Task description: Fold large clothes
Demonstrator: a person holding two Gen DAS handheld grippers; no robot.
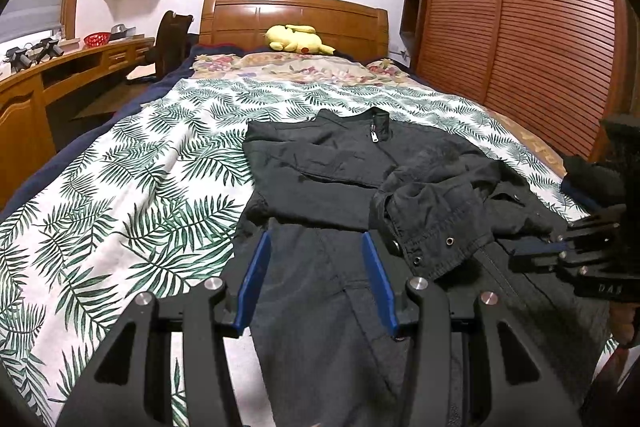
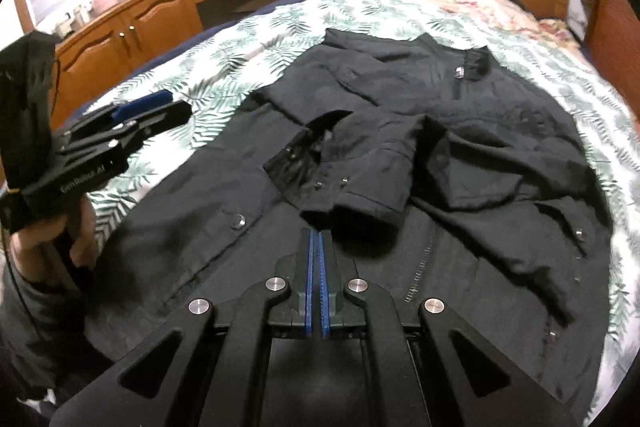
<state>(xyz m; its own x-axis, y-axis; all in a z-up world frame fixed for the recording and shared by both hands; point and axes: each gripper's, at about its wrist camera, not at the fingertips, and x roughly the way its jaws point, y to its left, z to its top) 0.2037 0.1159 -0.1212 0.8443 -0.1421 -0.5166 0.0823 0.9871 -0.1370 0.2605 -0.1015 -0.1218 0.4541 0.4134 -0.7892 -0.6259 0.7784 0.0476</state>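
My right fingers are pressed together, empty, cuff at twelve o'clock. My left fingers gape, empty, over the black jacket. The loosely folded sleeve may slide open if I snag it.

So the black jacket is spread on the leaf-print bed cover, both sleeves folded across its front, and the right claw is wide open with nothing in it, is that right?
Not quite. The right claw is shut, its blue pads pressed together with nothing between them, as the right wrist view shows. The rest holds: the black jacket lies on the leaf-print bed cover with both sleeves folded across its front.
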